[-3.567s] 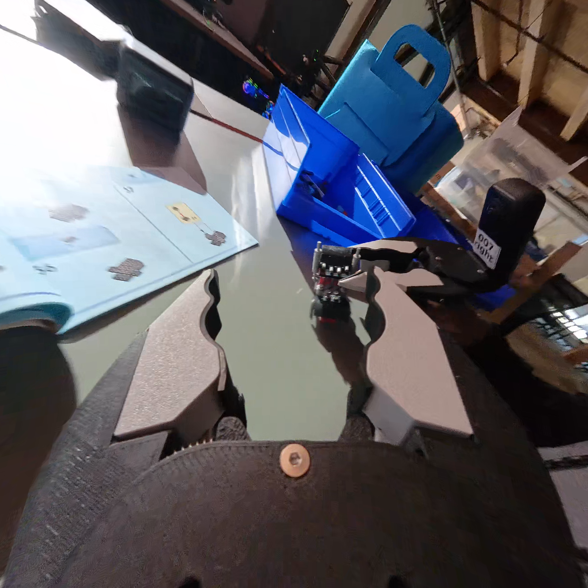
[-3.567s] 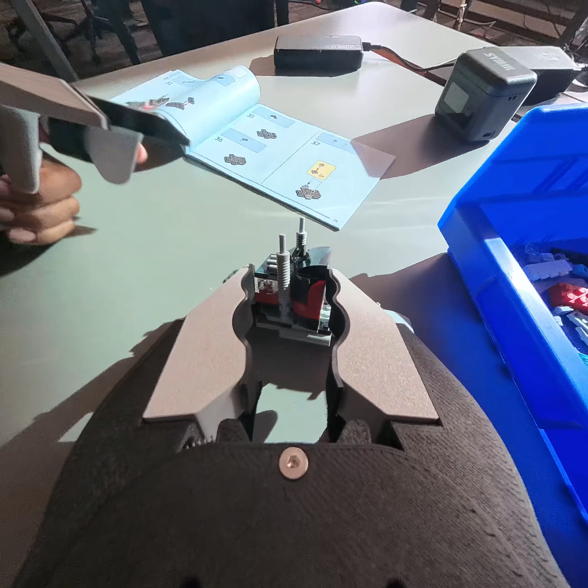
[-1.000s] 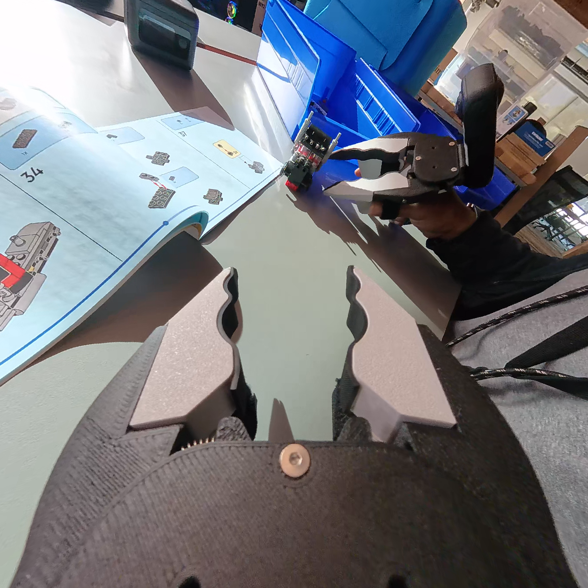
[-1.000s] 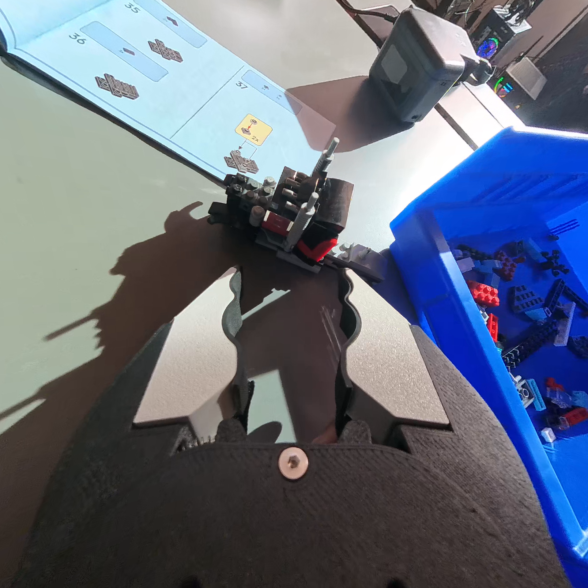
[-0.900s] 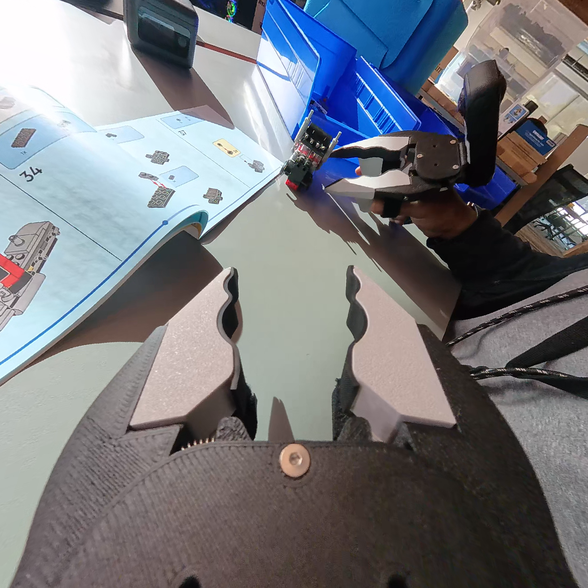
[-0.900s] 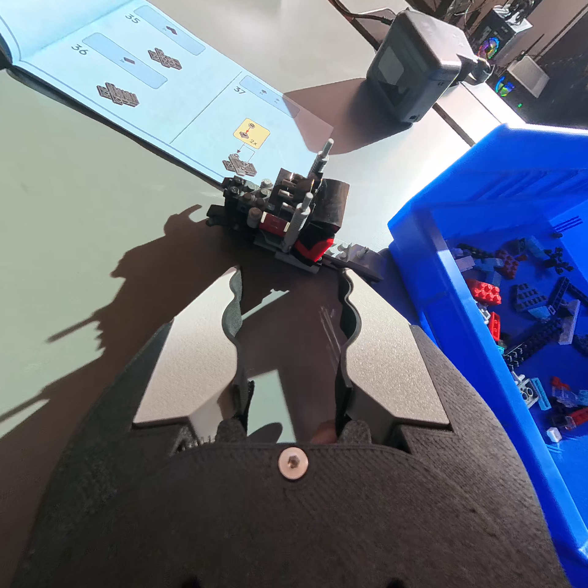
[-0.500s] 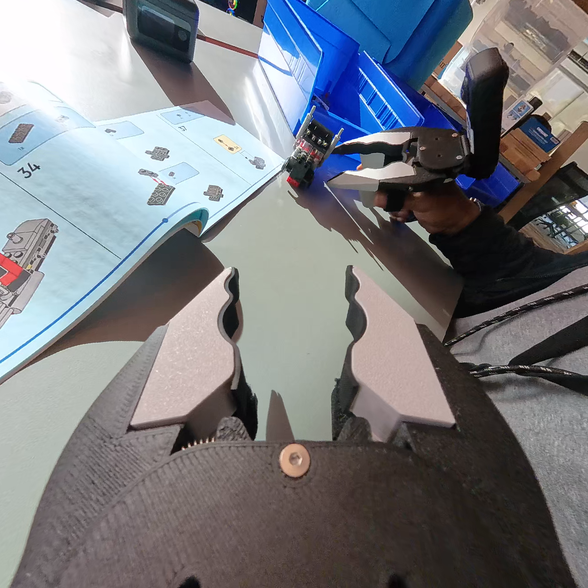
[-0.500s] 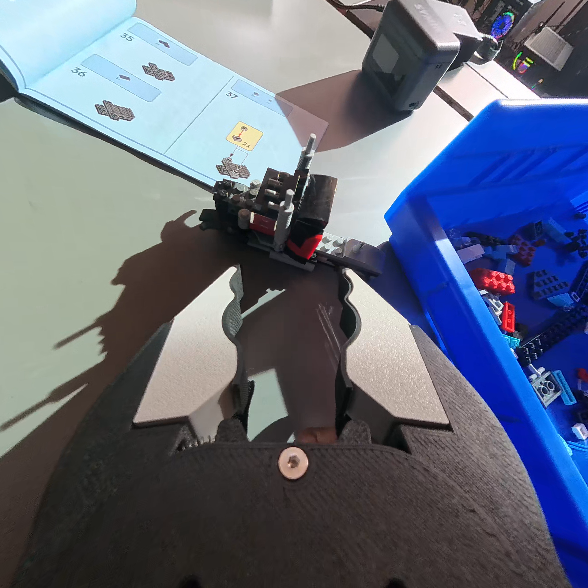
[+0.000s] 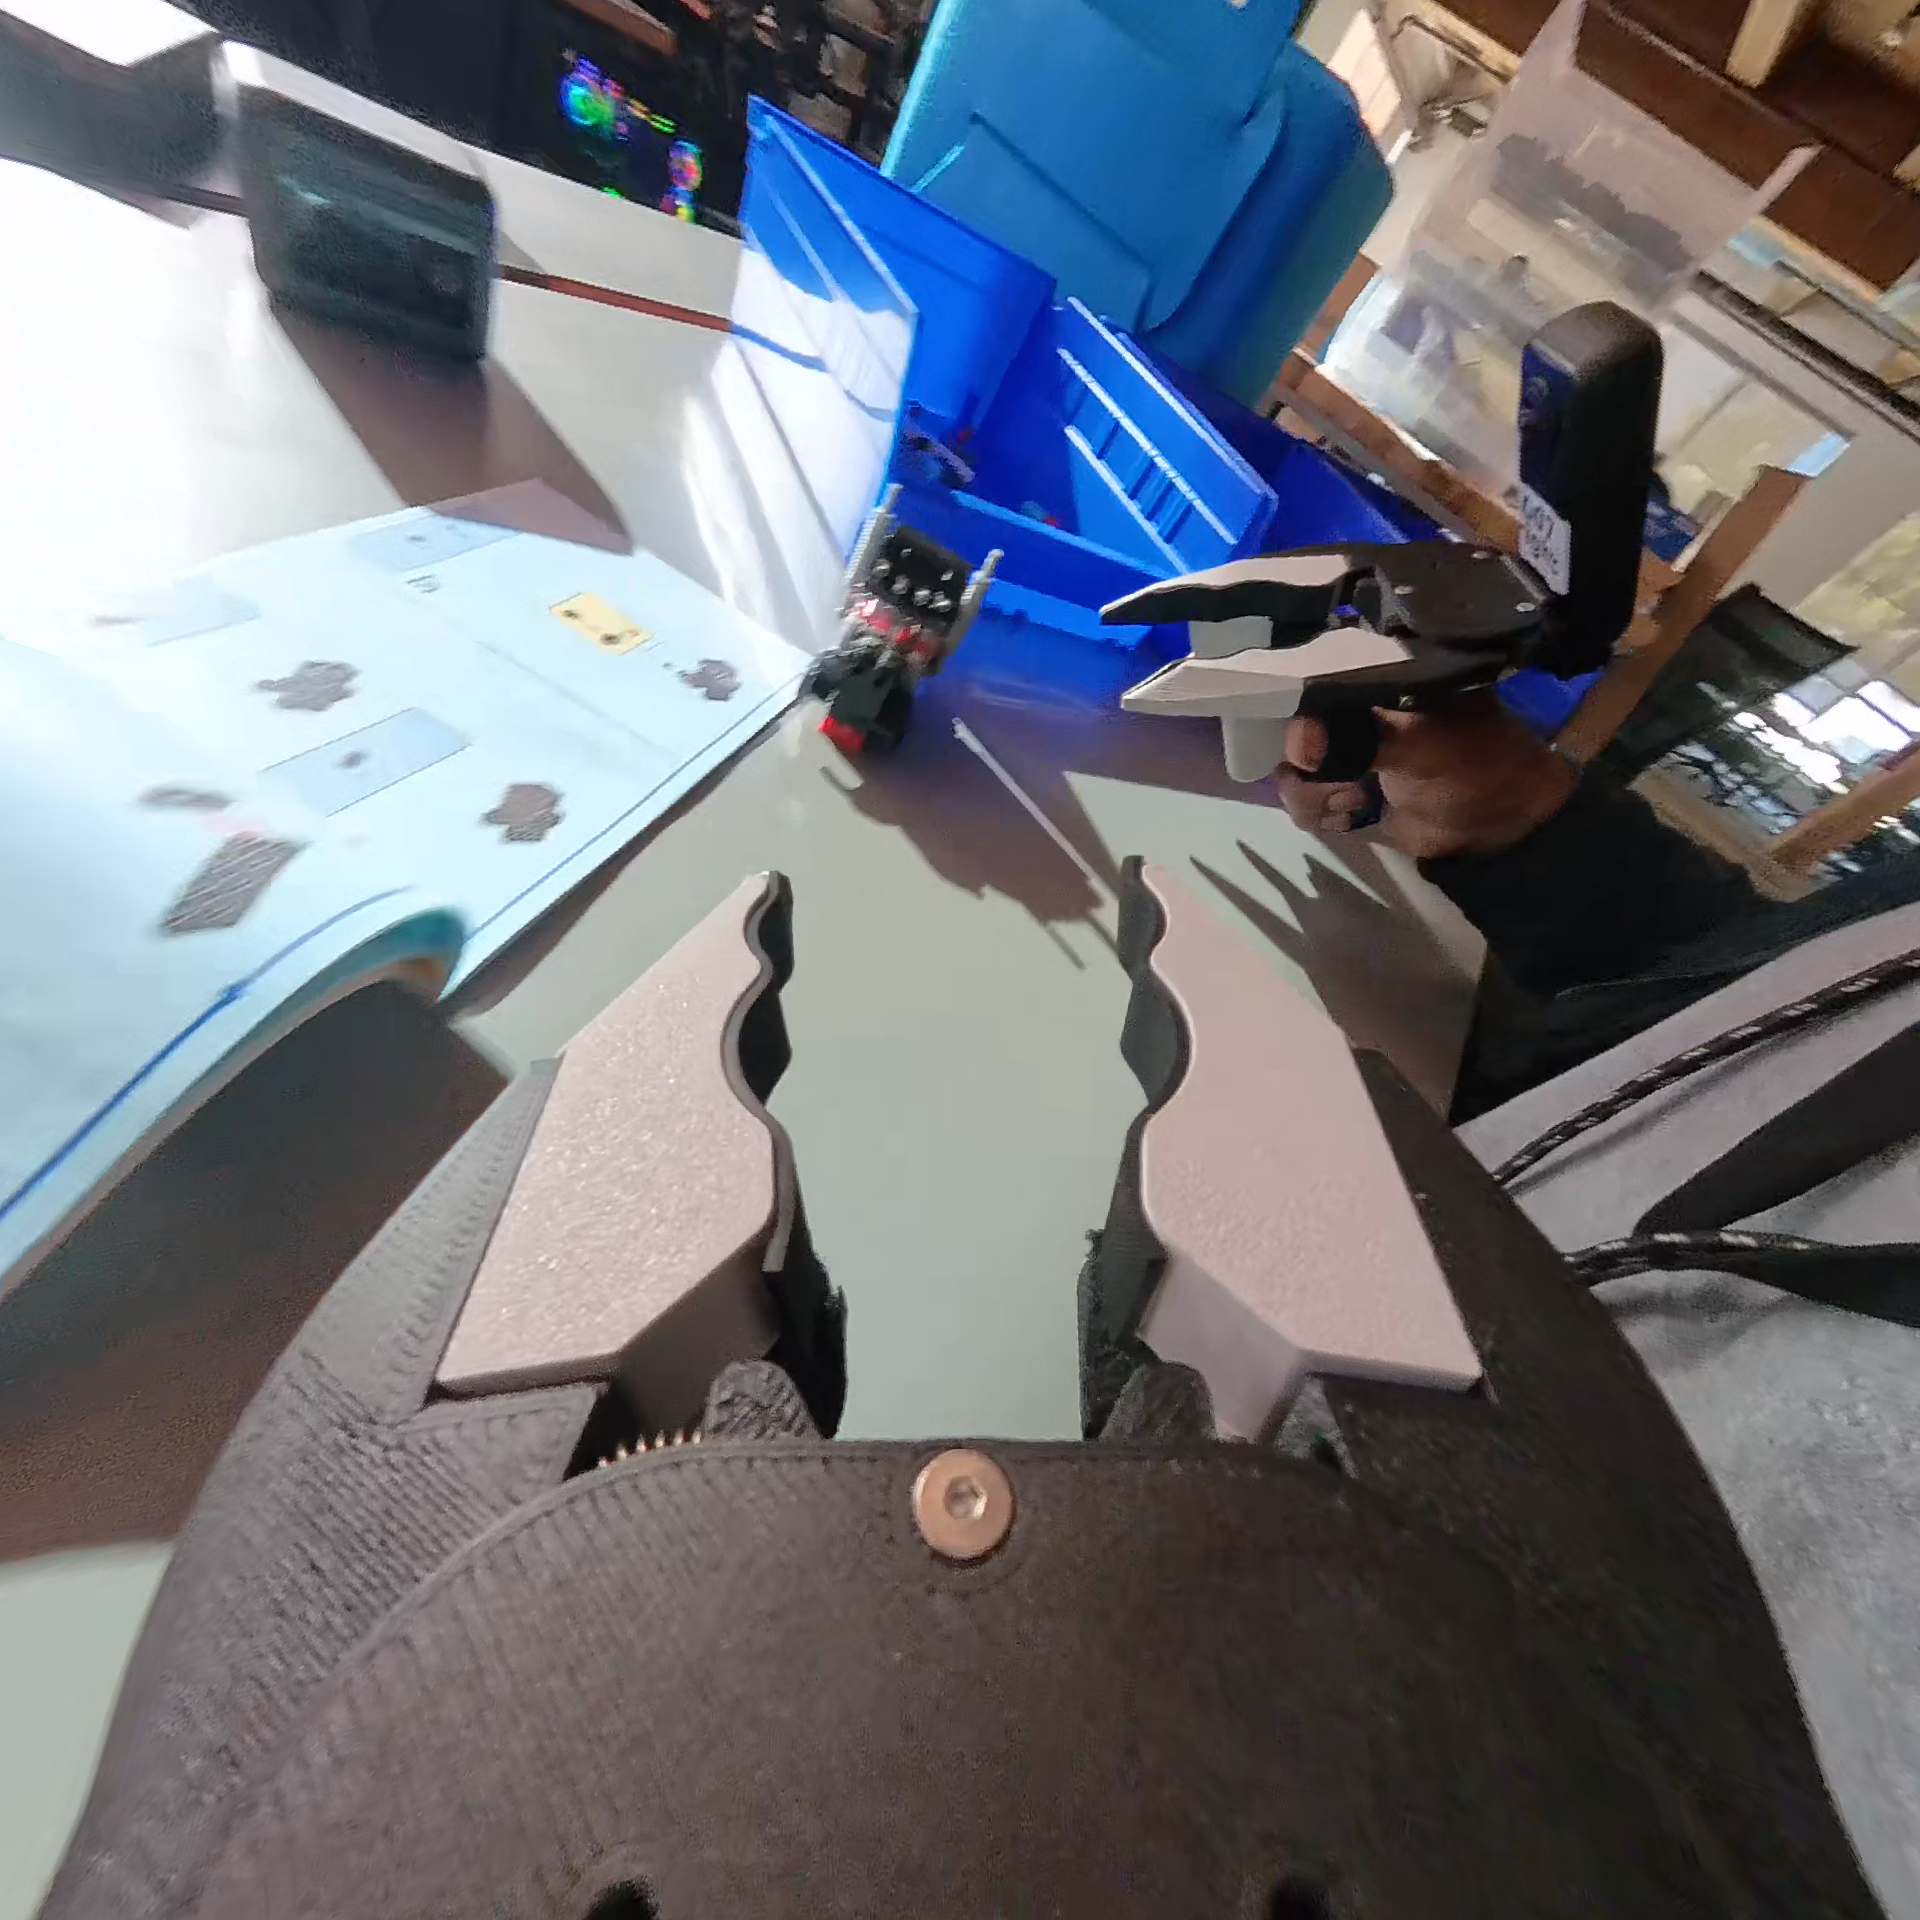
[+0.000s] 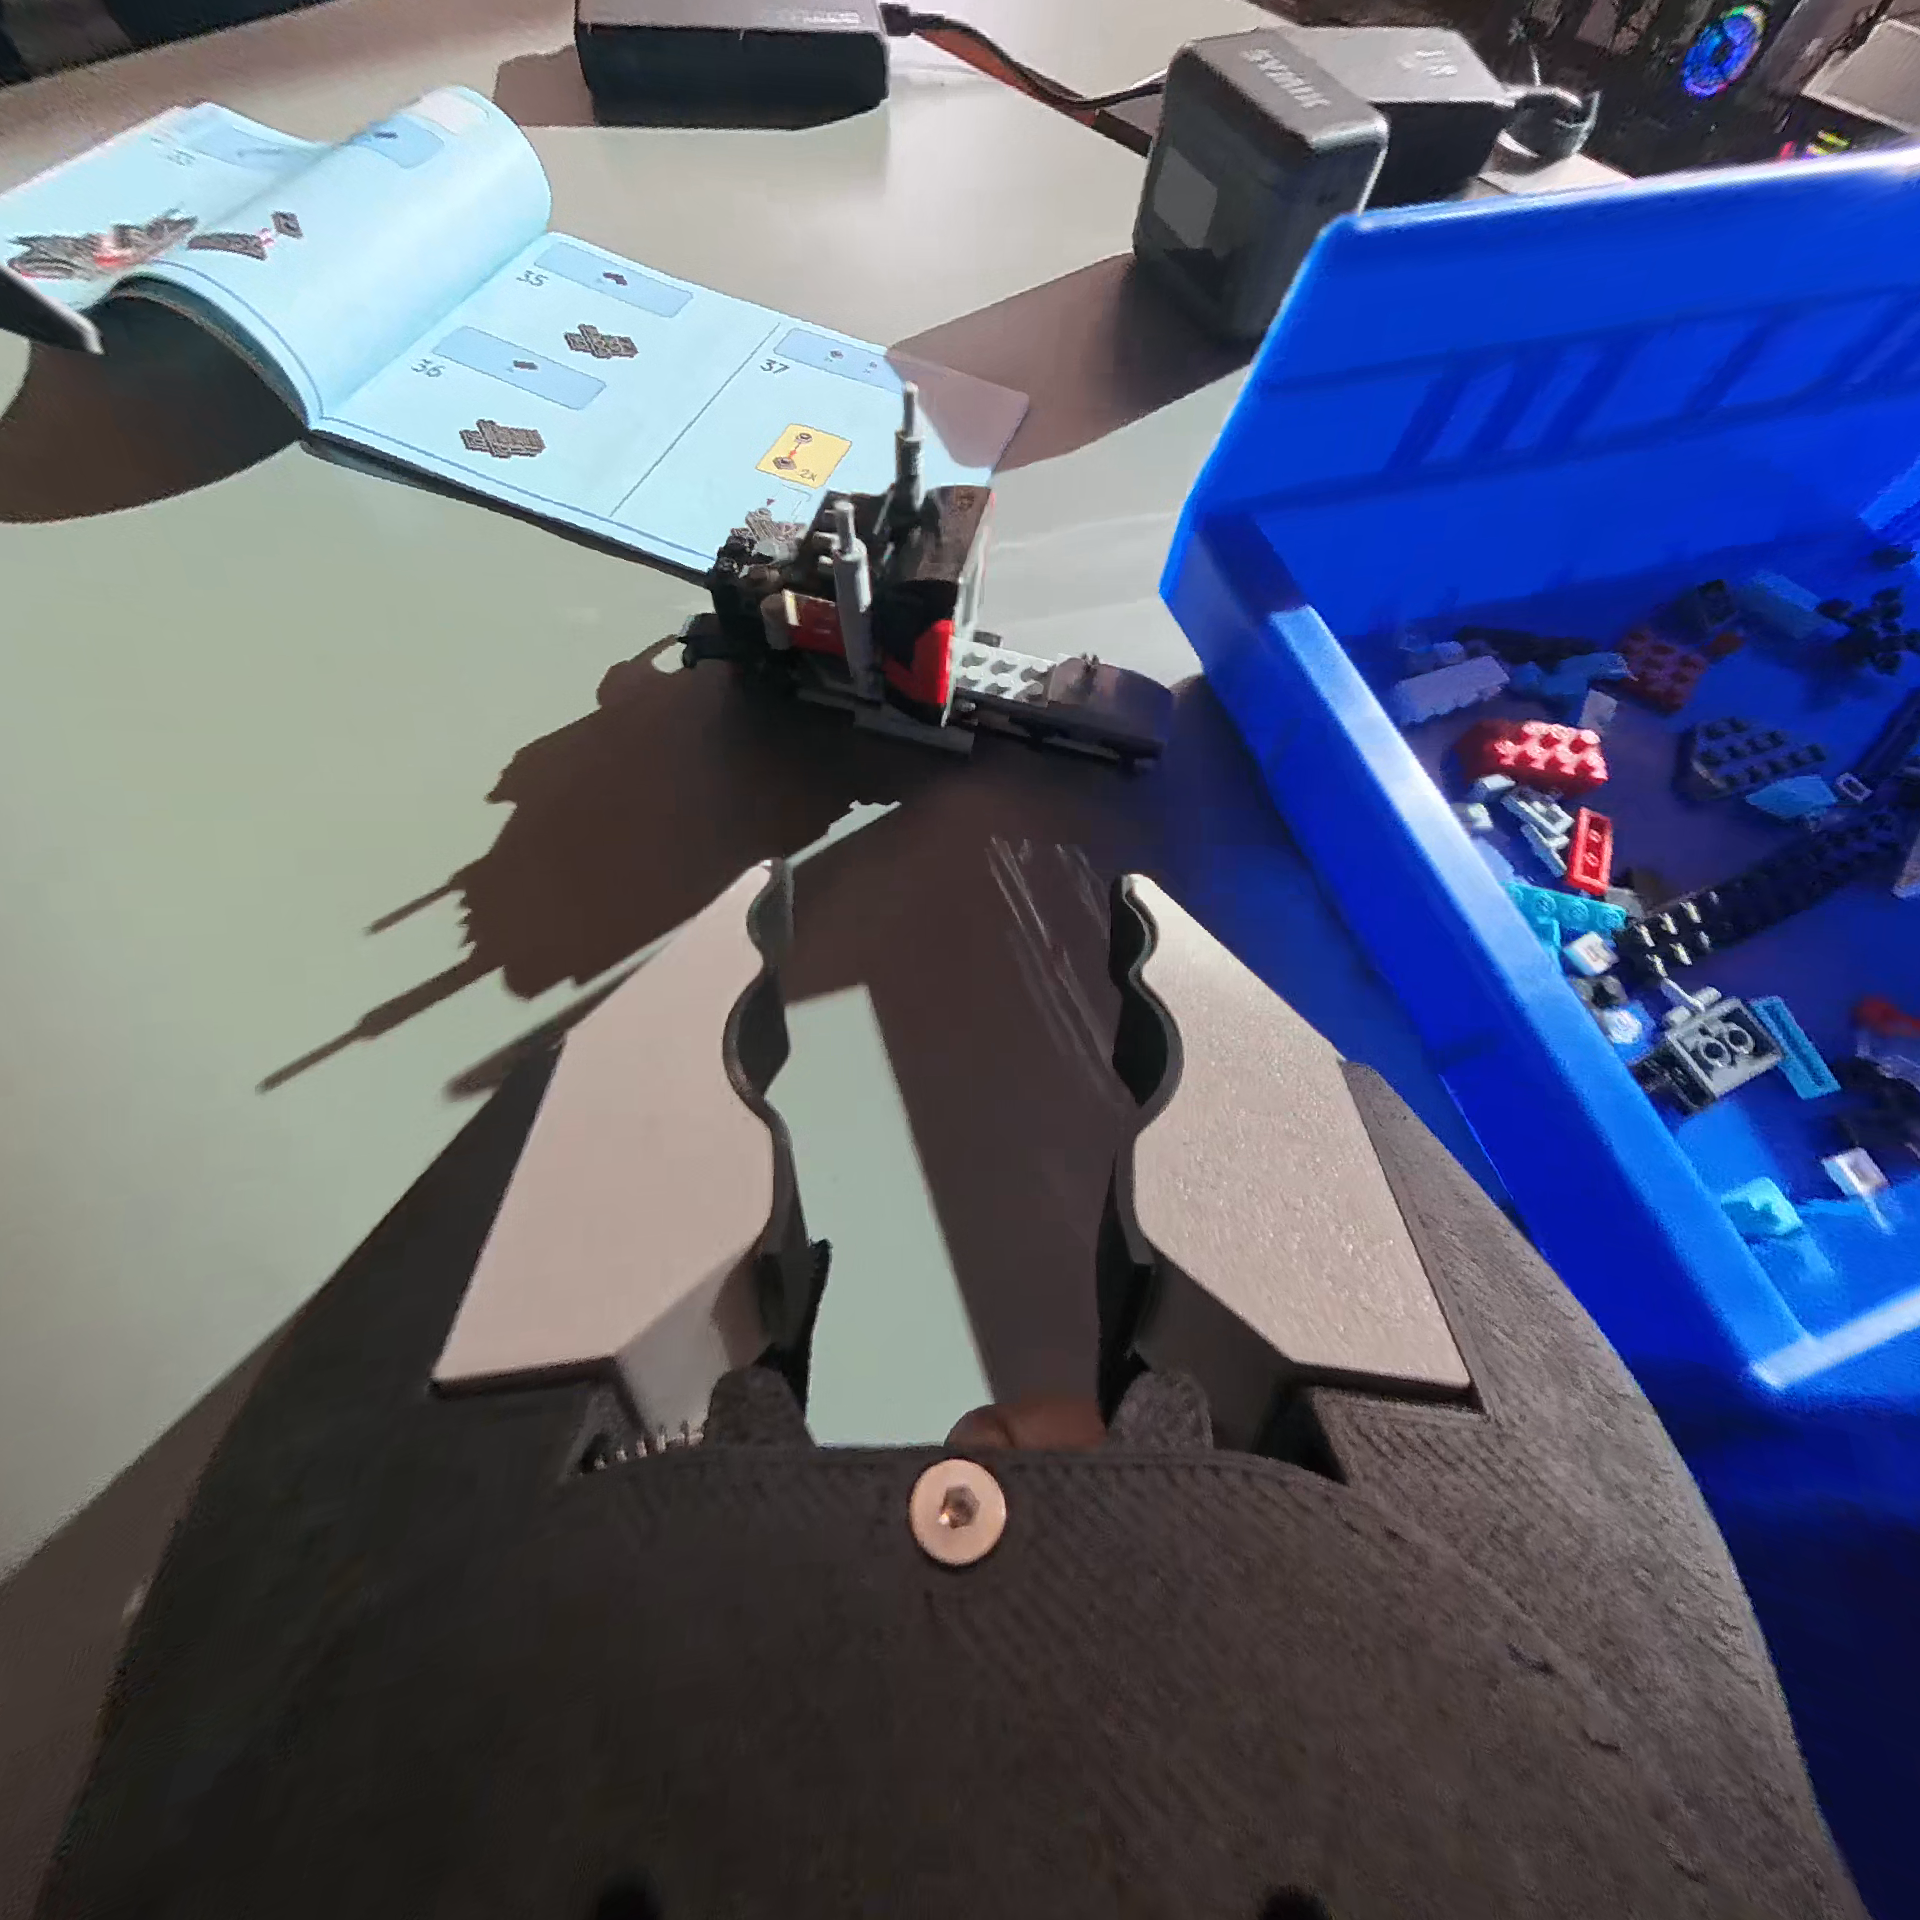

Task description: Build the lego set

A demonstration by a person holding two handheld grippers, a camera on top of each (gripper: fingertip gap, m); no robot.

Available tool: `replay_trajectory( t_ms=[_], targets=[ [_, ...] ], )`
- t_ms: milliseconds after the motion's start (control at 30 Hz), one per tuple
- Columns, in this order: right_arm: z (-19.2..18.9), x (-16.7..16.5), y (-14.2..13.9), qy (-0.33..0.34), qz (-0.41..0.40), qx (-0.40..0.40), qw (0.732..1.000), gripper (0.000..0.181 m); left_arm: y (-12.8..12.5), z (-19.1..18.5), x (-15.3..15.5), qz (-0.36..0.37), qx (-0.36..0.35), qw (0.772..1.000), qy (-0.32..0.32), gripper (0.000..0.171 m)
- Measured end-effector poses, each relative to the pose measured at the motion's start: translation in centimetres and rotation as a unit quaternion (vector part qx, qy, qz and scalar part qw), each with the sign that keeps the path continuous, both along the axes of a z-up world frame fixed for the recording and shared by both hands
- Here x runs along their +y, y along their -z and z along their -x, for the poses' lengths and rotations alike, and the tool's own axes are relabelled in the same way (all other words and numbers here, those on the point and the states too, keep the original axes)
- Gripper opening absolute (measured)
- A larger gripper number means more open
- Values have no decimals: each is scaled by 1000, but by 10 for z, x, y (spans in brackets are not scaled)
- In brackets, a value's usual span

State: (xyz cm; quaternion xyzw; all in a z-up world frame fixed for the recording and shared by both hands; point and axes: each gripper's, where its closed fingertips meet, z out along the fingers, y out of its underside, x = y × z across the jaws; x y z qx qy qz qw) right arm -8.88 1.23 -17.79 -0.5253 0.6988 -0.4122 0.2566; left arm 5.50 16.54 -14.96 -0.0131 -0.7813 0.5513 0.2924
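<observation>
Both my grippers are empty right now: left gripper [image 9: 951, 904] gaping wide over bare table [image 9: 935, 1091], right gripper [image 10: 940, 914] spread wide too. The half-built lego truck [image 10: 883, 623] sits at 12 o'clock from the right one, touching the manual [image 10: 582, 384] corner, with the blue bin [image 10: 1403, 790] of loose bricks at 2 o'clock. I'd say next is fetching 1 piece: check the open page, then pinch it squarely so it won't twist.
</observation>
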Motion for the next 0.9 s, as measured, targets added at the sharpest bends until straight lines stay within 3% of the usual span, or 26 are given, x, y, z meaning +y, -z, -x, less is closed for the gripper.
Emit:
replay_trajectory(
  t_ms=[233, 467, 900],
  targets=[
    [51, -9, 1, 19, -37, -28, 999, 59, -6, 70, -46, 2, -5, 997, 78, 53],
    [76, -16, -3, 19, -69, -85, 994, 50, 0, 117, -90, -15, -36, 995, 94, 52],
    [78, -11, -16, -38, -152, -151, 976, 41, 20, 139, -130, -43, -75, 995, 55, 48]
  ],
)
